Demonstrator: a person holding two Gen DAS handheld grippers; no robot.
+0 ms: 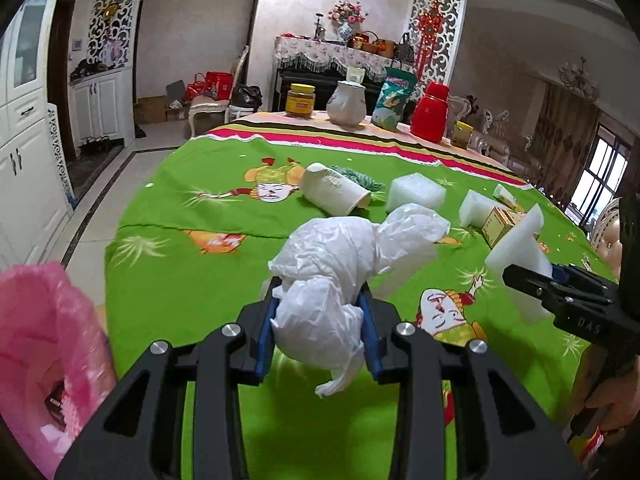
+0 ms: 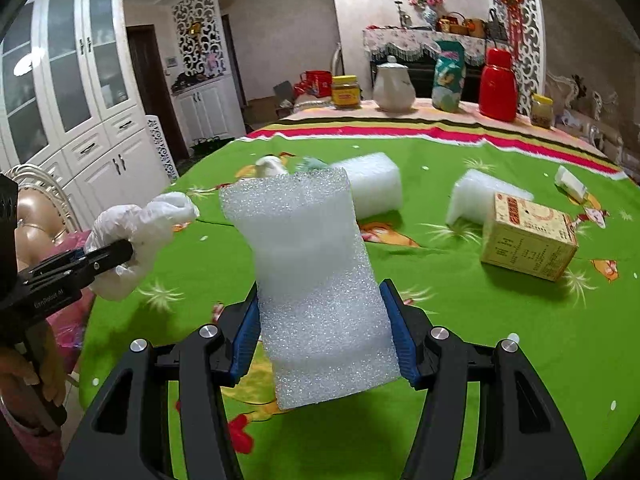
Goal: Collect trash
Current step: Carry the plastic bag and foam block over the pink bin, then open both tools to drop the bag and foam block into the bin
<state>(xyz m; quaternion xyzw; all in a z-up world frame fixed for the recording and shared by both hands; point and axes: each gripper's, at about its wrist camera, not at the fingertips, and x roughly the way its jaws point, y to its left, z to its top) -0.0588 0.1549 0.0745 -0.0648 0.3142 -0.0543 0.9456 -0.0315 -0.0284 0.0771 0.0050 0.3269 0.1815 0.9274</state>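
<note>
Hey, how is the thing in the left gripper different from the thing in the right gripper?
The left gripper pinches a crumpled white plastic bag: thin, wrinkled, shapeless, with a loose tail hanging below. The right gripper clamps a white foam block: thick, slab-shaped, with a grainy, sparkly surface, squeezed in slightly where the pads press. Both are white, lifted above the green tablecloth, and held between blue pads.

each camera sits just behind its own gripper, looking forward along the fingers and slightly down over the green tablecloth (image 1: pixel 168 280). the left wrist view holds the left gripper (image 1: pixel 320 320) close in the foreground; the right wrist view does likewise with the right gripper (image 2: pixel 324 332). both face the far piano, sharing the red thermos (image 1: pixel 430 110) (image 2: pixel 498 84) and white teapot (image 1: pixel 346 104) (image 2: pixel 394 88).
</note>
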